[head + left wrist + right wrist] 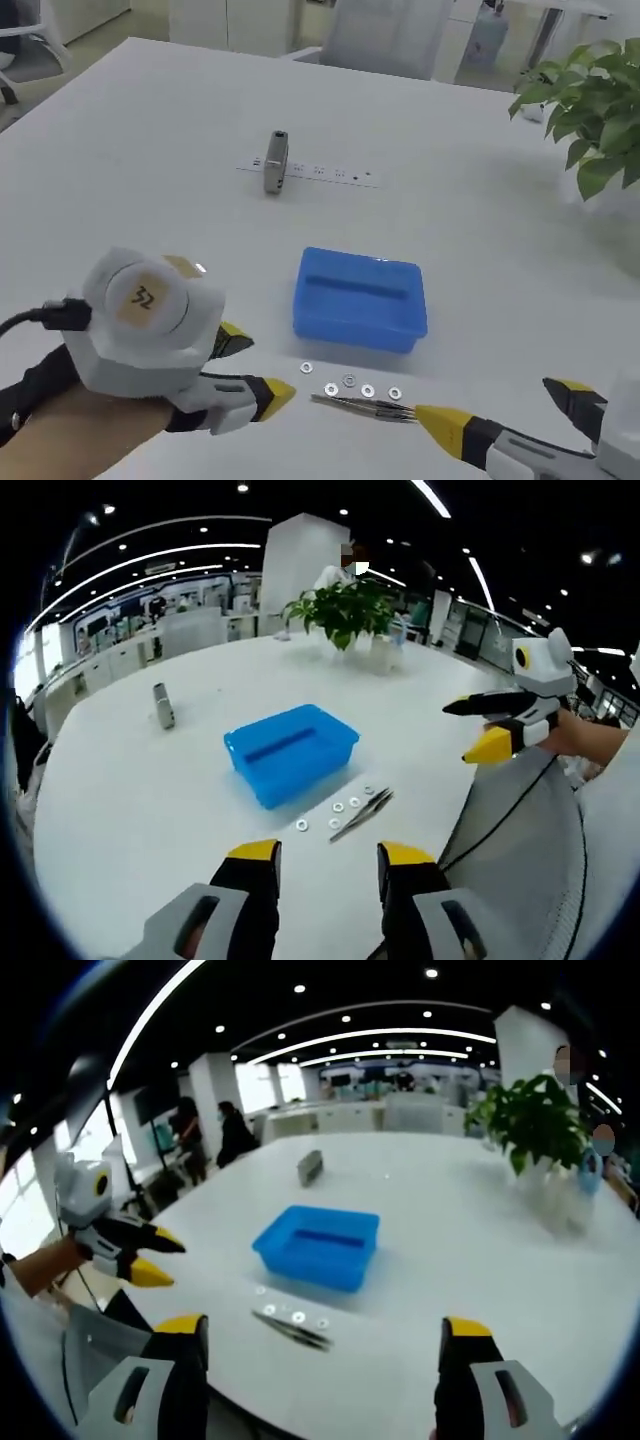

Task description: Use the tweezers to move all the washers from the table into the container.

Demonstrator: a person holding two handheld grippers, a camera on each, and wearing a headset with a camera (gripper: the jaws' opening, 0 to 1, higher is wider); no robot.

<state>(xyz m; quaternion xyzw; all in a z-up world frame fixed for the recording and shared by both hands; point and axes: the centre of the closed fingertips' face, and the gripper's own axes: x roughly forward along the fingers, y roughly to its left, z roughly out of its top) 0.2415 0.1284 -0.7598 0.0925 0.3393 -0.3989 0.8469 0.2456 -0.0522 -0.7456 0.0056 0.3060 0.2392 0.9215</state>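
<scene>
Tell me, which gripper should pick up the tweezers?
Probably the right gripper: the tweezers lie level with its wide-open fingers, almost between them. From the left gripper, they lie further ahead.

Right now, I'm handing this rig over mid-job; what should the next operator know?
Left gripper: open, empty.
Right gripper: open, empty, close to the tweezers.
Tweezers lie on the table, unheld; five washers lie between them and the blue container.
Done: nothing; the container looks empty.
Left: pick up the tweezers, move all five washers in.
</scene>
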